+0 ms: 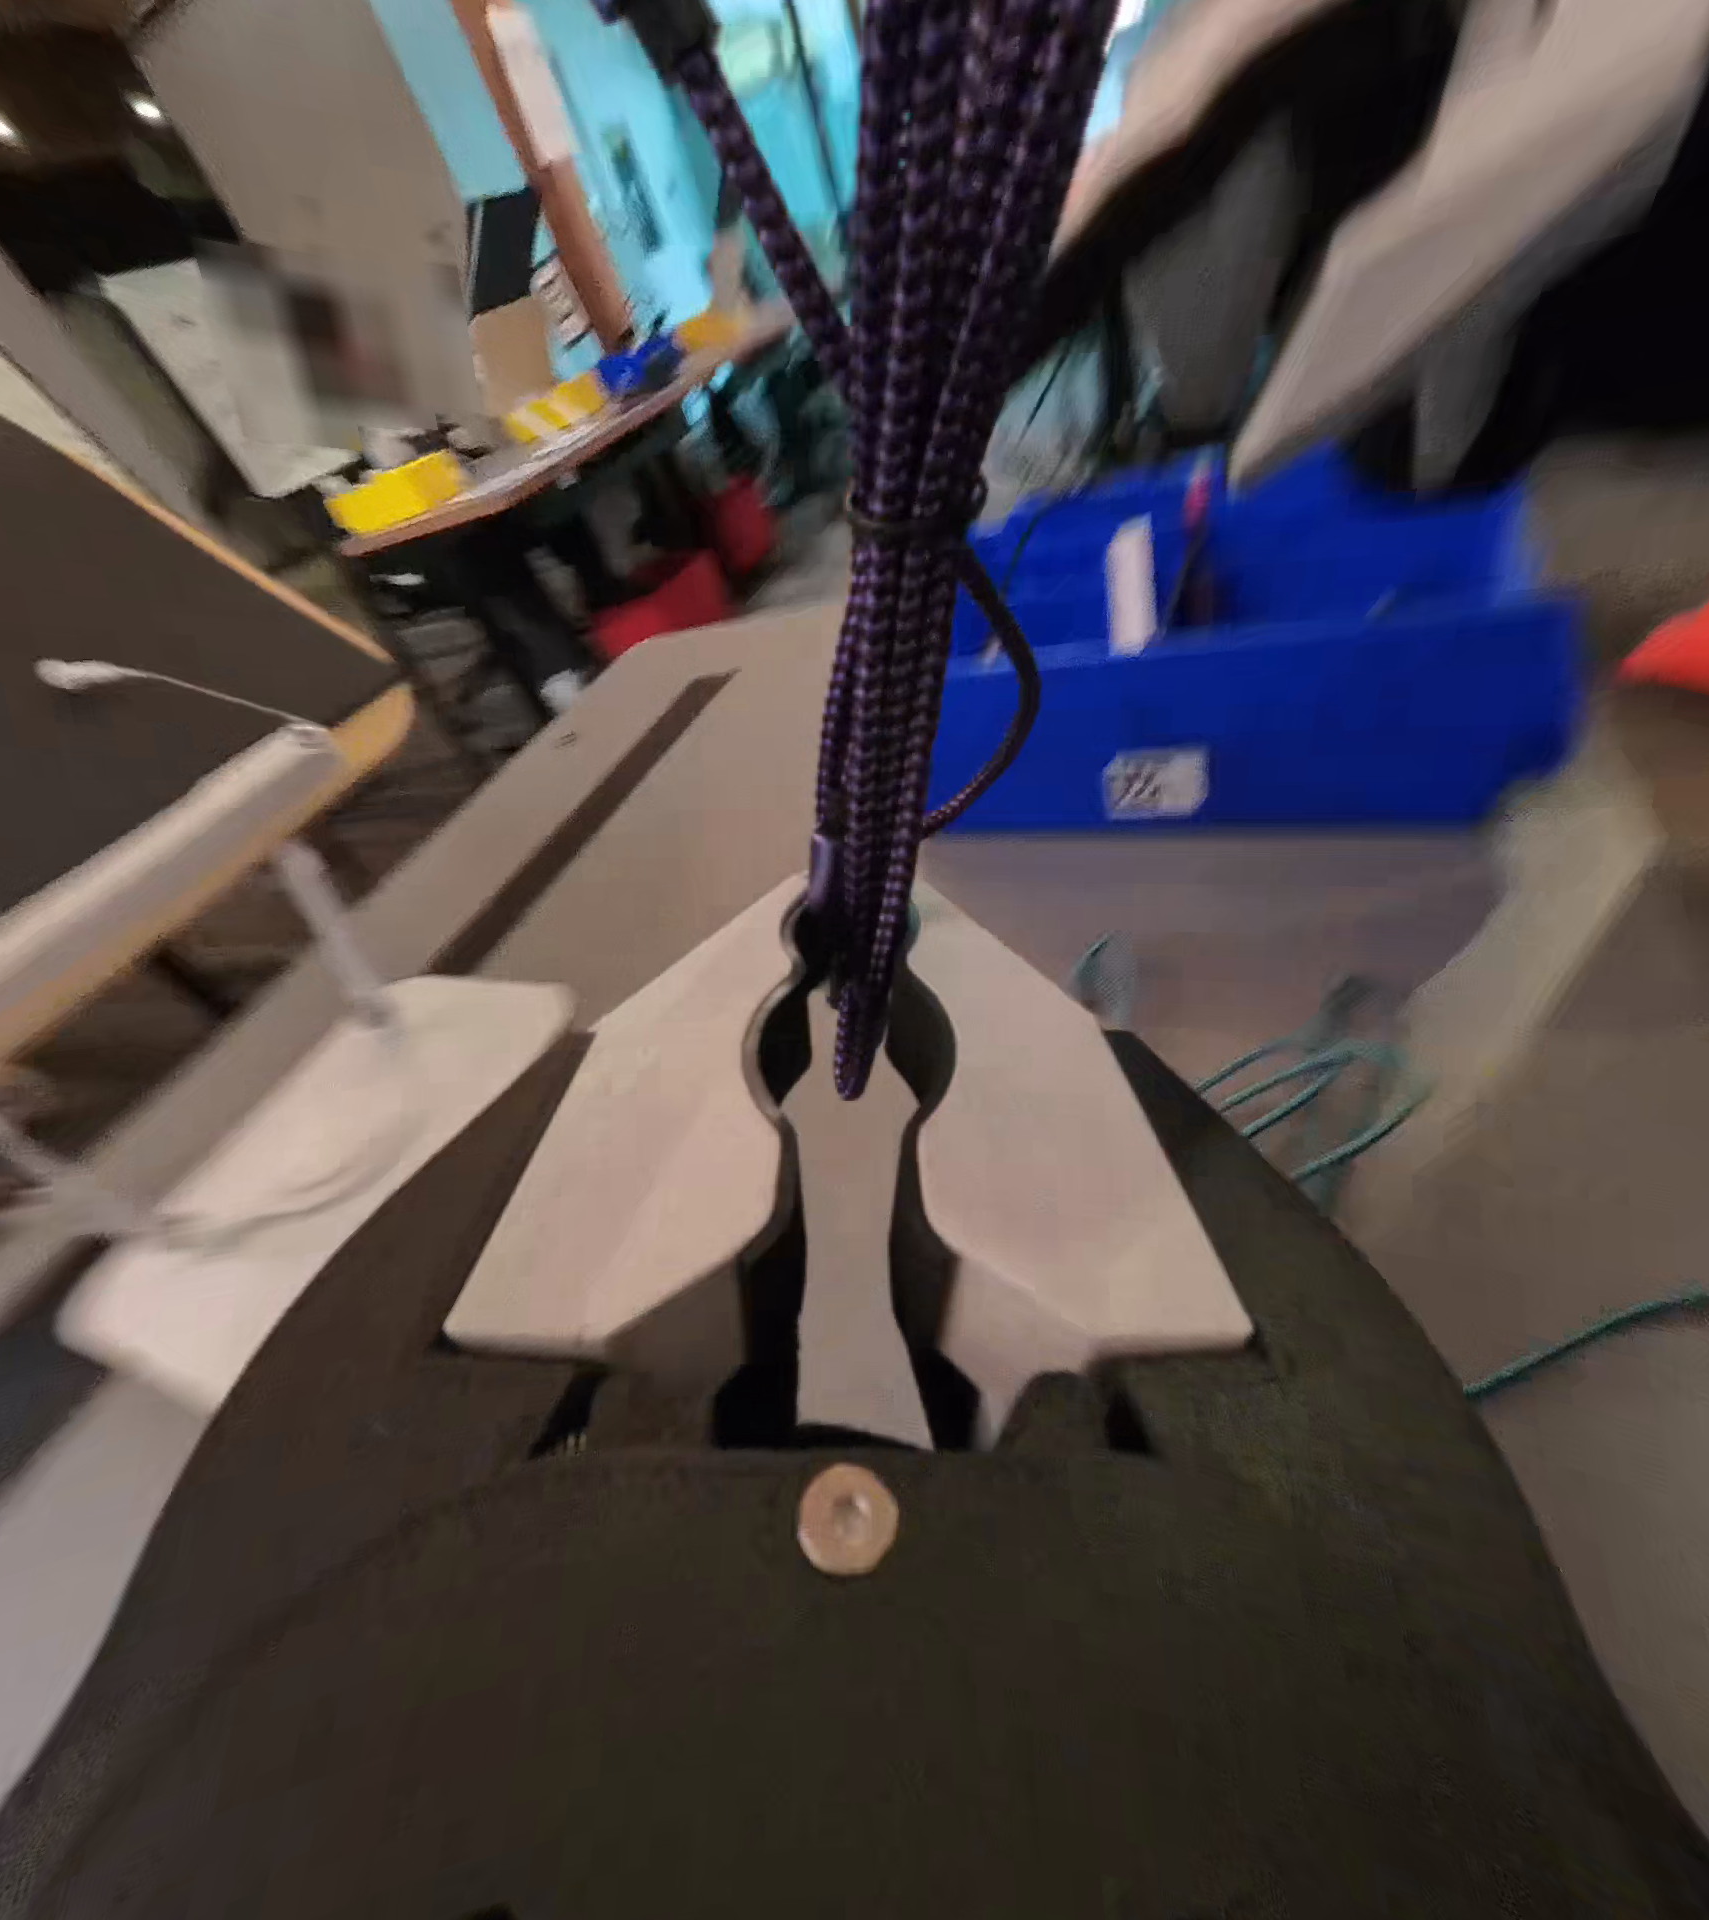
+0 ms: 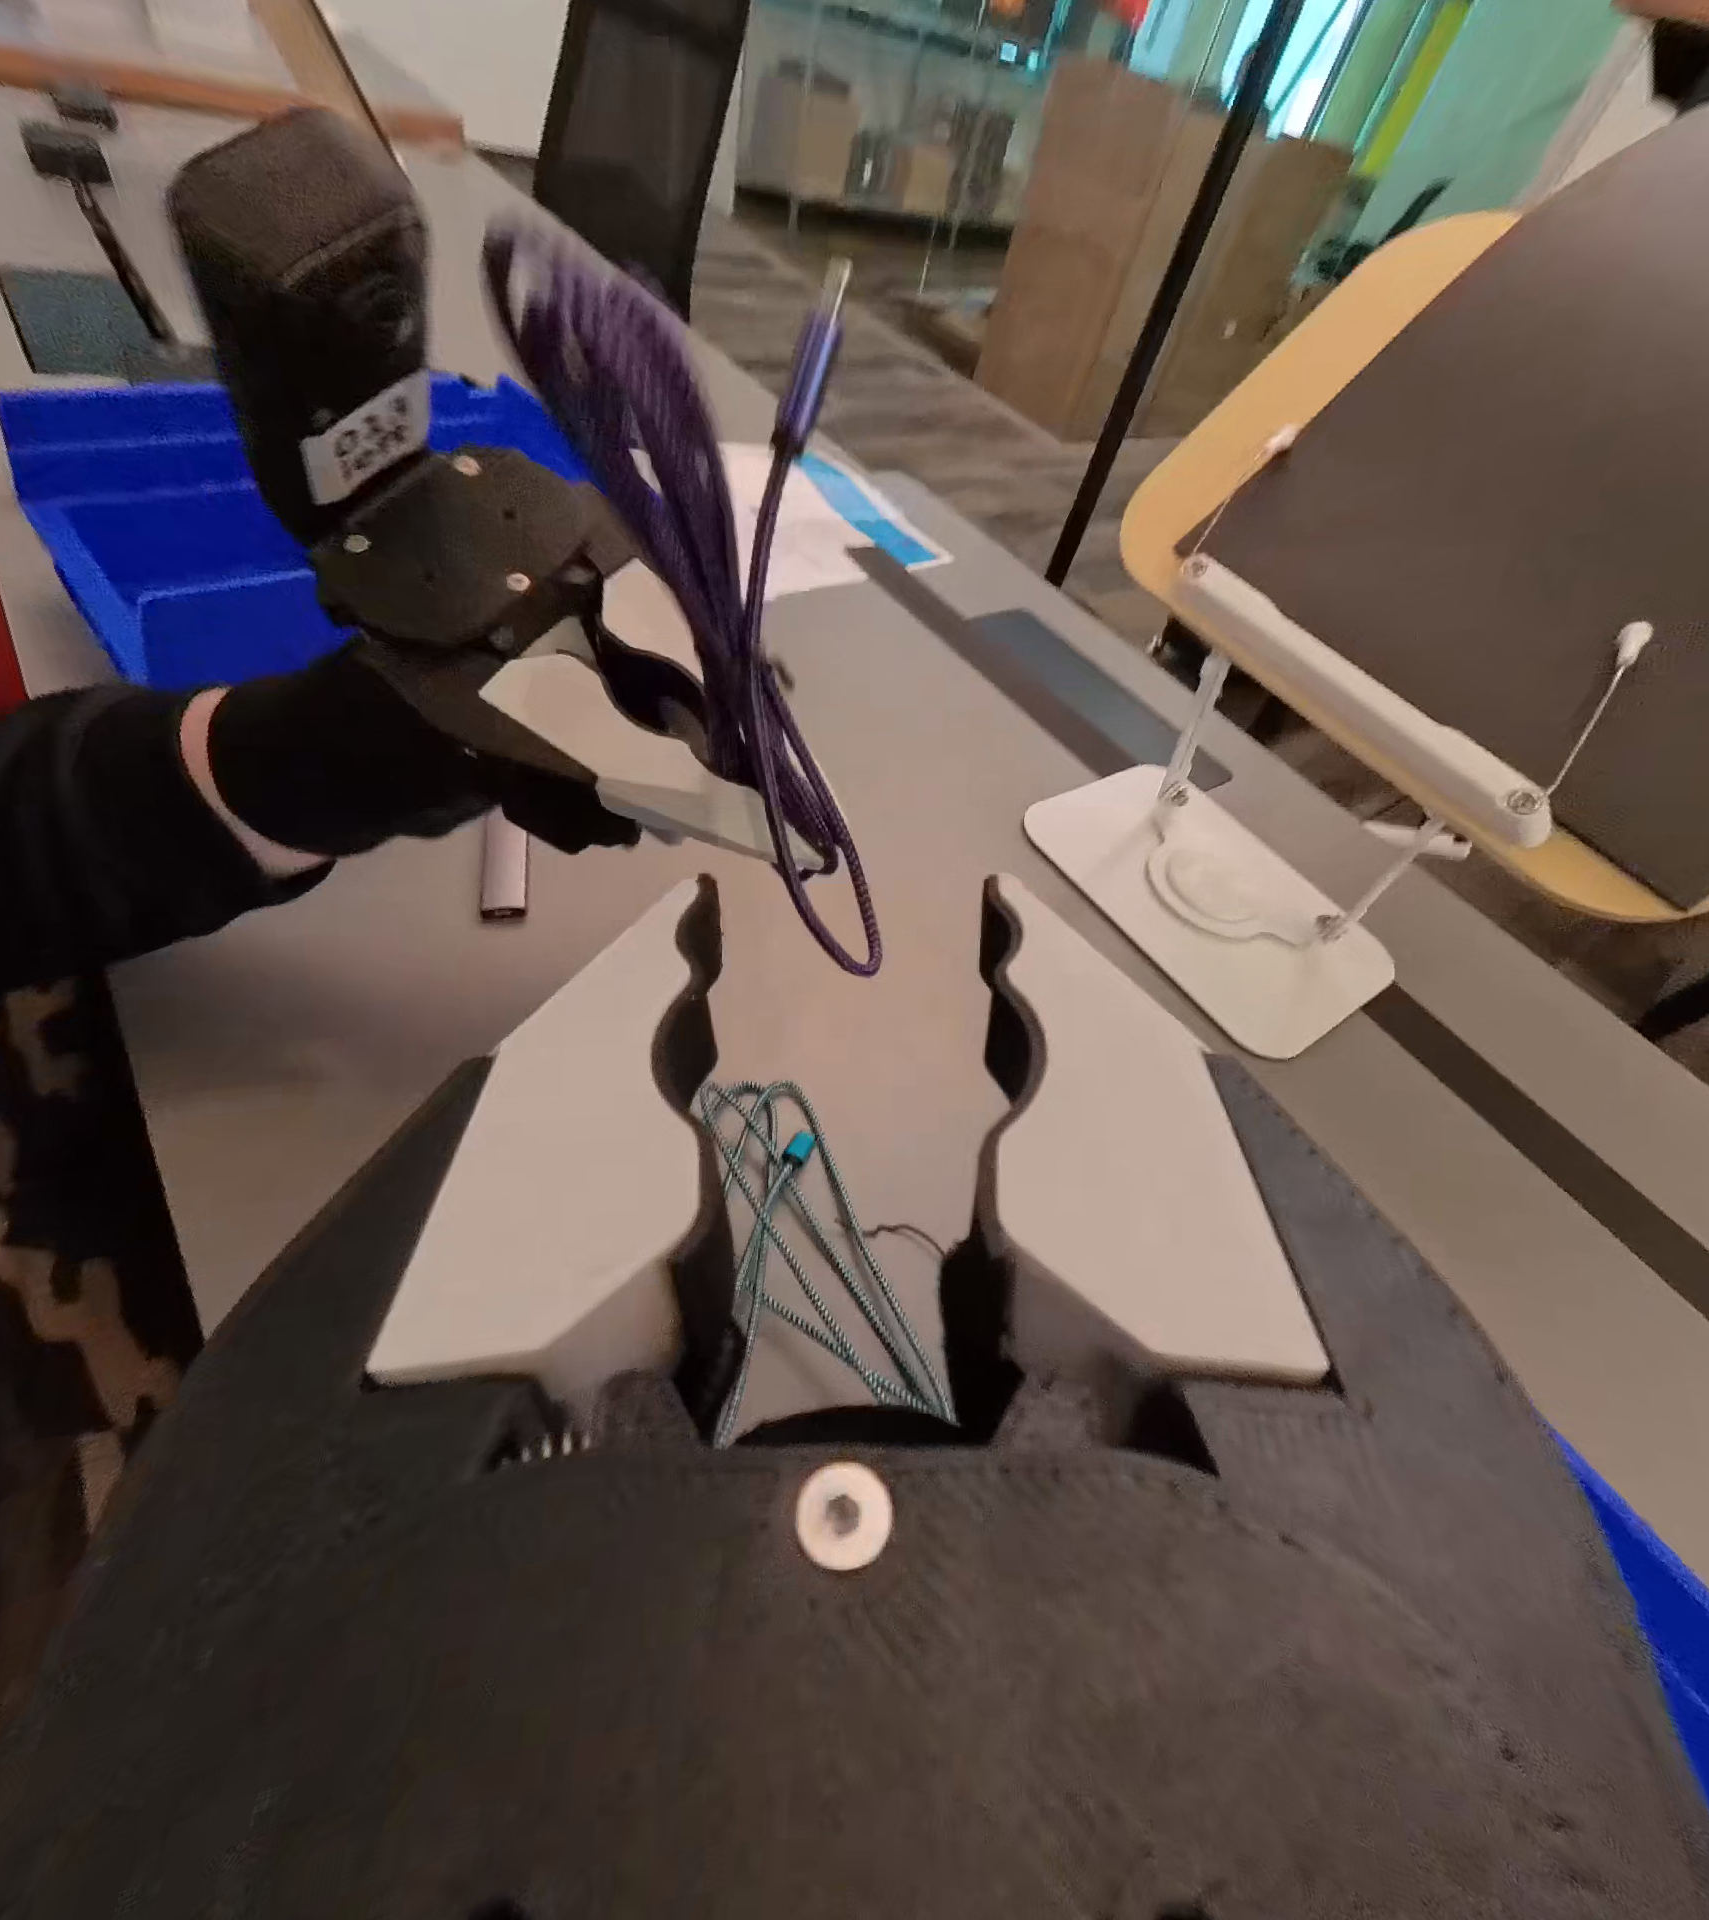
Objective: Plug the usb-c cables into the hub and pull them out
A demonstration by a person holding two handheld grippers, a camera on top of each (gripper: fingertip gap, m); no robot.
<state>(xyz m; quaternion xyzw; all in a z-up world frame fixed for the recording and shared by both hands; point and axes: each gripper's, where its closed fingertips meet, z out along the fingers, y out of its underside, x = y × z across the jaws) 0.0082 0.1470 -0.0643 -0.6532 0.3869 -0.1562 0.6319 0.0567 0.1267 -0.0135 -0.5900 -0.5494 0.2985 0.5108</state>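
Left hand-held gripper [image 1: 855, 997] clenches one bundled purple braided cable [image 1: 907, 436]; right hand-held gripper [image 2: 850, 935] hangs released over one teal braided cable [image 2: 777, 1226] on grey desk [image 2: 933, 727], beside one white stand [image 2: 1214, 914].

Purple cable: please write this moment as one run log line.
left gripper: shut on purple cable | purple cable: bundled, lifted off table | right gripper: open, empty | teal cable: on table | hub: not seen

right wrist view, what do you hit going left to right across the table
blue bin → left gripper shut on the purple cable → white stand base → tilted dark board
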